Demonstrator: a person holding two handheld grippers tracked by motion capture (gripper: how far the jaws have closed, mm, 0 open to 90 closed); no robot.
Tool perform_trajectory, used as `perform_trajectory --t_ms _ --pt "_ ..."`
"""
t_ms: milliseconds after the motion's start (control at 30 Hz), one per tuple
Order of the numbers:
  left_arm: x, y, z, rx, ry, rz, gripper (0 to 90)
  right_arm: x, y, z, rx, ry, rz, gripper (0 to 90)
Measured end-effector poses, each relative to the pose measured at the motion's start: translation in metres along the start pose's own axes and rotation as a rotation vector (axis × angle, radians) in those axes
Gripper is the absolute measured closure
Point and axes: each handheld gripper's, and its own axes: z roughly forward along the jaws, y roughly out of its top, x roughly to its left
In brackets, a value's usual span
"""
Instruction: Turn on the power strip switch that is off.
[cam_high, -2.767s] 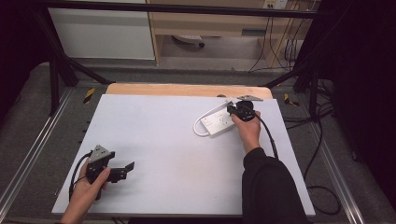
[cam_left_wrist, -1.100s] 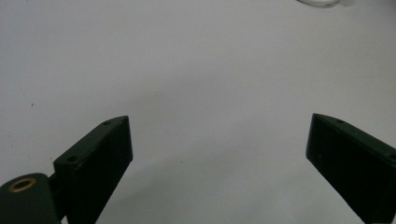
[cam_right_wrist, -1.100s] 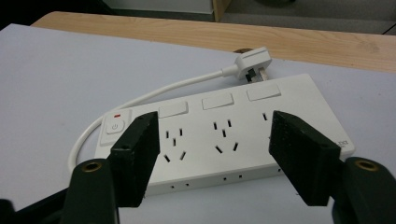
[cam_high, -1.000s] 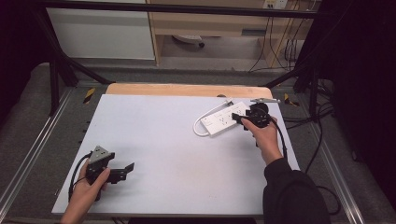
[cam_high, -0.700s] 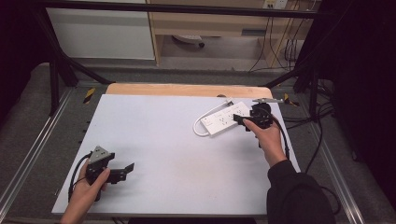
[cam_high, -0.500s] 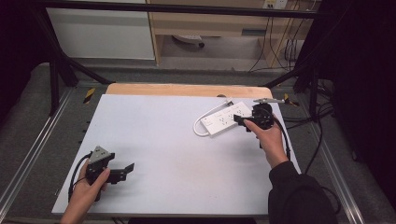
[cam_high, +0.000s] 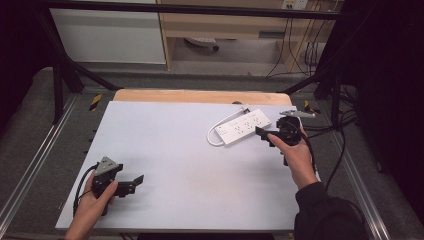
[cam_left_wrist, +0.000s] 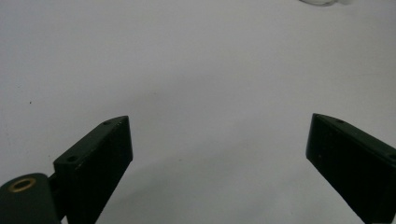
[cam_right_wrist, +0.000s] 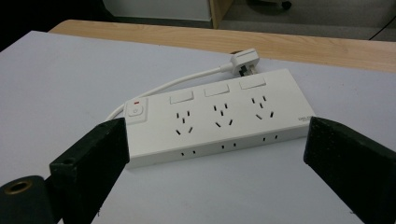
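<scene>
The white table (cam_high: 200, 165) carries a white power strip (cam_high: 244, 127) at about two o'clock of its surface, lying flat with its cord (cam_high: 216, 138) looping off the near-left end. In the right gripper view the strip shows three socket groups, a switch (cam_right_wrist: 135, 110) at its left end, and the plug (cam_right_wrist: 243, 61) lying behind it at twelve o'clock, toward the wooden edge (cam_right_wrist: 299, 44).

The right gripper (cam_high: 265, 135) sits just beside the strip's right end, at roughly three o'clock of it. Its jaws have just been opening and stand wide apart; nothing is between them, and the strip lies ahead of the tips, untouched.

The left gripper (cam_high: 134, 181) rests at seven o'clock of the table, well apart from the strip, jaws released over bare surface.

Judgement: the step in hand appears to be a release or re-approach at the strip. A next grasp would call for advancing the open jaws squarely over the body or the cord before closing.

Limits: whether the plug's pins are intact cannot be made out. The small metallic item (cam_high: 297, 113) behind the right hand is too small to identify. The person's right sleeve (cam_high: 327, 215) is cut off at the frame bottom.
</scene>
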Motion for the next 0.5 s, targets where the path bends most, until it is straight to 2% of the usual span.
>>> perform_trajectory --t_ms 500 --pt "0.001 -0.001 -0.001 0.001 0.001 -0.004 7.0 0.002 -0.012 -0.031 -0.044 0.015 -0.009 5.8"
